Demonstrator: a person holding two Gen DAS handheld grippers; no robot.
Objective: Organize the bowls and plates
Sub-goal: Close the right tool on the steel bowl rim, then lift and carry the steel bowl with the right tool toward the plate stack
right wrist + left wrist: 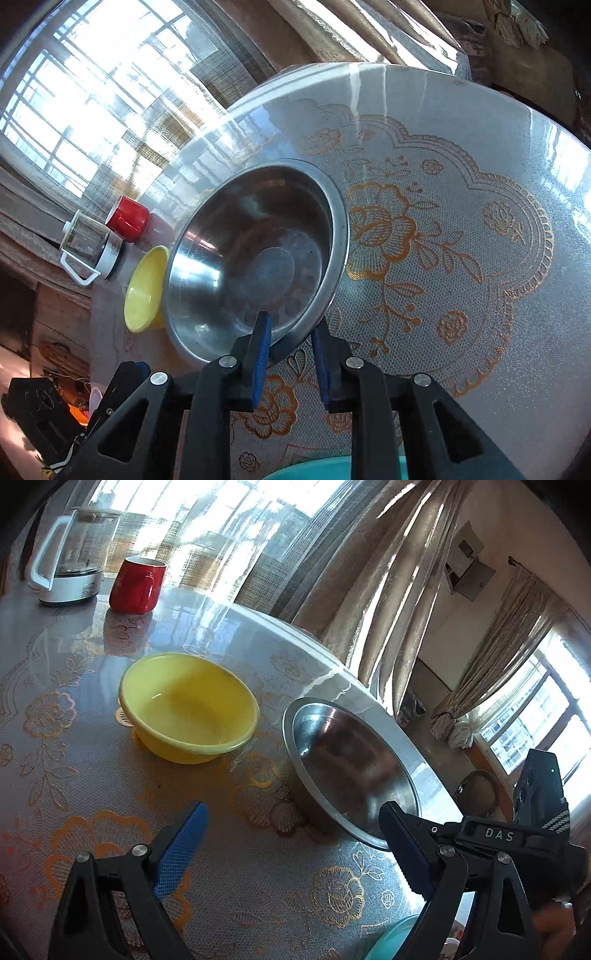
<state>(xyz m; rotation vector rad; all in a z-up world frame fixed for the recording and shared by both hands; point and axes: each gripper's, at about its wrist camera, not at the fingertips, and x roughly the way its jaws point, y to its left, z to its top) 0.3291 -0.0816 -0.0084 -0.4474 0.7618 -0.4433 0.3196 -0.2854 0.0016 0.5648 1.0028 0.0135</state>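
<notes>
A steel bowl (351,760) sits tilted near the table's right edge; it also shows in the right wrist view (251,254). My right gripper (291,325) is shut on the steel bowl's near rim, one finger inside and one outside. The right gripper's body appears in the left wrist view (491,834) beside the bowl. A yellow bowl (188,705) stands upright on the table left of the steel bowl, and shows partly behind it in the right wrist view (144,291). My left gripper (291,823) is open and empty, hovering above the table in front of both bowls.
A red mug (138,585) and a glass kettle (72,566) with a white handle stand at the table's far side by the window. A teal dish's edge (393,941) shows at the near table edge, also in the right wrist view (332,469). Curtains hang beyond the table.
</notes>
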